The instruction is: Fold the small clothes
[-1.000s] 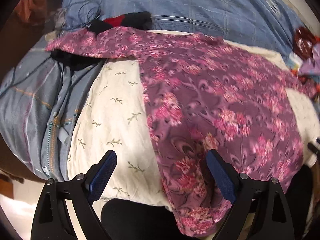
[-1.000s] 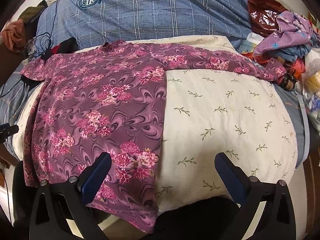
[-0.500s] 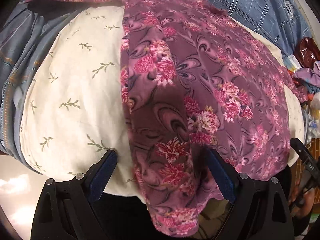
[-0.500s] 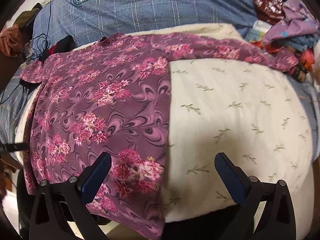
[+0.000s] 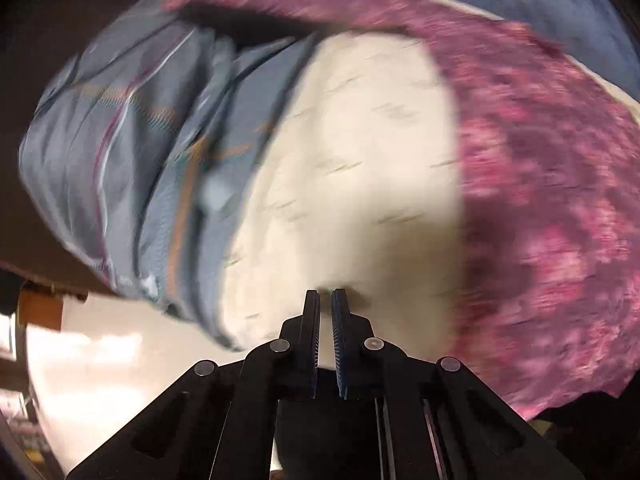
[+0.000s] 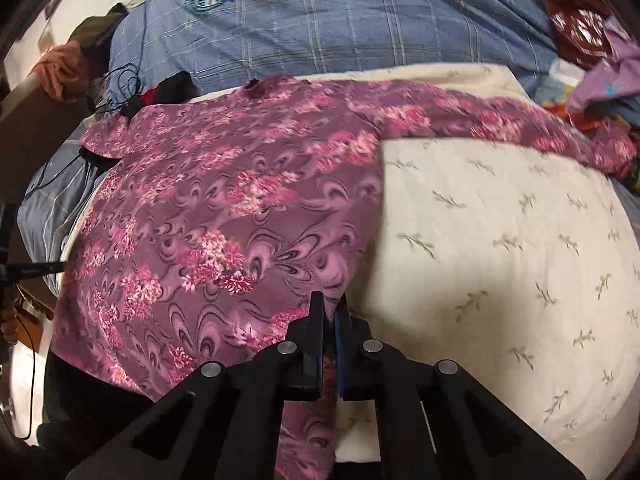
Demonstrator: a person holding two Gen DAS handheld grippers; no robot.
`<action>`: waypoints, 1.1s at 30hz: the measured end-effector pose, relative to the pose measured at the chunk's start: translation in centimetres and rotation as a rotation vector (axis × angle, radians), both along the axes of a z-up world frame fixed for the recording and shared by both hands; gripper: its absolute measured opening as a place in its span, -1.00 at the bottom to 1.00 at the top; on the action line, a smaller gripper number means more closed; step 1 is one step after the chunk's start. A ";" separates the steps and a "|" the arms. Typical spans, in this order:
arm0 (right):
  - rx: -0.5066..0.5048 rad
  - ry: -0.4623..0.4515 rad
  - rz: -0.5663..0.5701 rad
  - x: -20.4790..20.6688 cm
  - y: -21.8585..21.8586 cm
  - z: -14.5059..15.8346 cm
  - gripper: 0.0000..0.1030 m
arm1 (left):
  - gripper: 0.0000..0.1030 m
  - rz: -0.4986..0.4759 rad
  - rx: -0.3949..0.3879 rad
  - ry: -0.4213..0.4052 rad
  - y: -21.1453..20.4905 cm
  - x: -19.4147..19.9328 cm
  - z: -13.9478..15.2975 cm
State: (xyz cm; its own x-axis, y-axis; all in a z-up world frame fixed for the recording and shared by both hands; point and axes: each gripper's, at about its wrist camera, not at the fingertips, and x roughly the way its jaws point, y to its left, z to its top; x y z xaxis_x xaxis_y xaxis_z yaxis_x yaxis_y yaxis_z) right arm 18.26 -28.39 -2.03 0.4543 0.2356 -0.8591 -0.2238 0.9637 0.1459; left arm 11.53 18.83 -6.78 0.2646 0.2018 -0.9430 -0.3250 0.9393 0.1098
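Observation:
A purple floral shirt [image 6: 224, 216] lies spread on a cream leaf-print cover [image 6: 500, 248], sleeves out to both sides. My right gripper [image 6: 330, 308] is shut on the shirt's right hem edge near the front. In the blurred left wrist view the shirt [image 5: 540, 200] lies to the right. My left gripper [image 5: 325, 300] is shut with nothing seen between its fingers, over the bare cream cover [image 5: 352, 168], left of the shirt's edge.
A blue plaid blanket [image 6: 340, 20] lies behind the shirt. A grey-blue striped cloth [image 5: 132, 160] hangs at the left edge. A pile of clothes and a red bag [image 6: 580, 28] sit at the far right. Black cables [image 6: 128, 80] lie at the back left.
Both grippers have shut. The right one closed on the shirt's hem. The left one swung left, off the shirt and onto the cream cover, and its view is blurred by motion.

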 end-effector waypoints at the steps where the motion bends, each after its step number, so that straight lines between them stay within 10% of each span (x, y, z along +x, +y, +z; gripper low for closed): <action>1: 0.003 0.003 -0.007 -0.1 0.1 -0.1 -0.83 | -0.87 0.023 -0.055 -0.003 0.9 -0.5 -0.2; 5: 0.067 0.039 -0.062 0.0 -0.2 -0.7 -0.32 | -0.73 -0.025 -0.222 -0.085 0.8 -0.6 0.5; 9: 0.055 0.057 -0.118 1.4 -0.2 -1.7 0.00 | 0.08 -0.085 -0.290 -0.129 -2.2 1.4 0.1; 11: 0.068 0.047 -0.130 1.6 -0.1 -1.9 0.00 | 0.01 -0.089 -0.294 -0.120 -3.6 2.2 -0.5; 14: 0.039 0.035 -0.106 1.3 0.6 -2.0 0.00 | -0.66 -0.224 -0.474 -0.149 -6.5 2.7 -0.1; 16: 0.037 0.036 -0.103 1.2 0.5 -2.0 0.00 | -0.62 -0.270 -0.528 -0.149 -7.2 2.5 0.4; 19: 0.056 0.040 -0.111 1.1 0.2 -2.0 0.00 | -0.60 -0.230 -0.366 -0.178 -6.4 2.8 0.4; 24: 0.059 0.040 -0.109 1.1 0.3 -2.1 0.08 | -0.60 -0.172 -0.490 -0.125 -4.8 4.1 -2.5; 33: 0.045 0.034 -0.097 1.1 0.7 -2.2 0.14 | -0.93 -0.138 -0.465 -0.216 -5.5 2.3 -2.7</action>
